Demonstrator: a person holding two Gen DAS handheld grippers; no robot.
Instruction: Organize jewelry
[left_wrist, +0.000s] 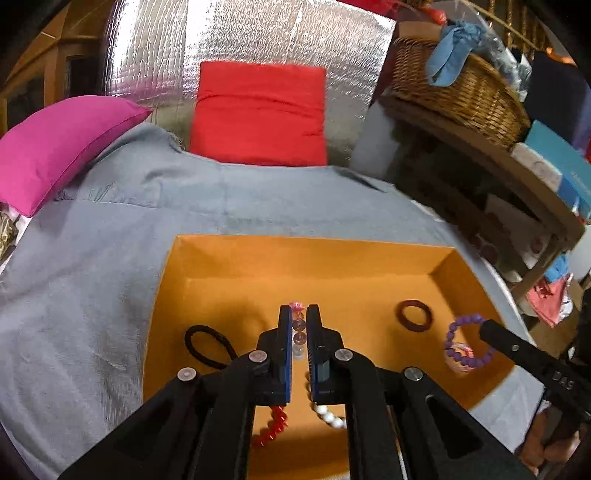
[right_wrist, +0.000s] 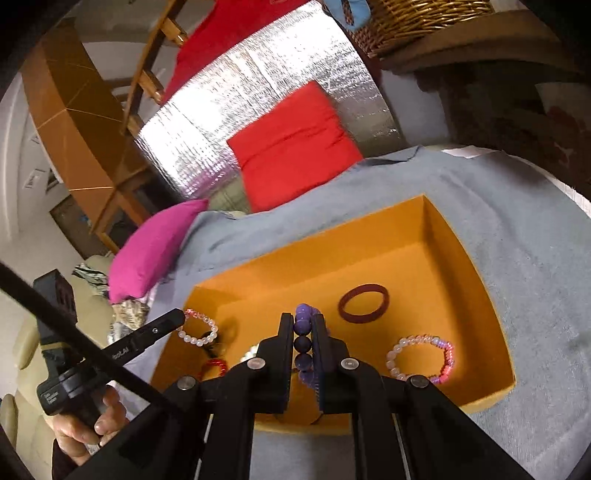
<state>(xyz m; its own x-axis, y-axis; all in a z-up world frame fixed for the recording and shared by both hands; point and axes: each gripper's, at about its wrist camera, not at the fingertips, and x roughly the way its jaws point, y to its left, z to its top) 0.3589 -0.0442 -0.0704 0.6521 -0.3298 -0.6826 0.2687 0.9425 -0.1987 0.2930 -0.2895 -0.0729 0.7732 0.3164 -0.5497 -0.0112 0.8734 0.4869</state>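
An orange box (left_wrist: 236, 266) (right_wrist: 461, 236) sits on a grey-blue cloth. My left gripper (left_wrist: 299, 314) is shut on a pink-and-white bead bracelet (left_wrist: 298, 325) (right_wrist: 201, 328), held over the box's left part. My right gripper (right_wrist: 303, 321) (left_wrist: 485, 326) is shut on a purple bead bracelet (right_wrist: 303, 345) (left_wrist: 458, 345) over the box's right part. In the box lie a dark red bangle (left_wrist: 414, 315) (right_wrist: 364, 298), a black hair tie (left_wrist: 208, 345), a red coil bracelet (left_wrist: 273, 424) (right_wrist: 214, 367) and a pink-white bead bracelet (right_wrist: 421, 356).
A red cushion (left_wrist: 258, 110) and a magenta pillow (left_wrist: 59, 147) lie behind the box against silver foil. A wicker basket (left_wrist: 458, 88) stands on a wooden shelf at the right. The cloth (left_wrist: 74, 288) spreads to the left.
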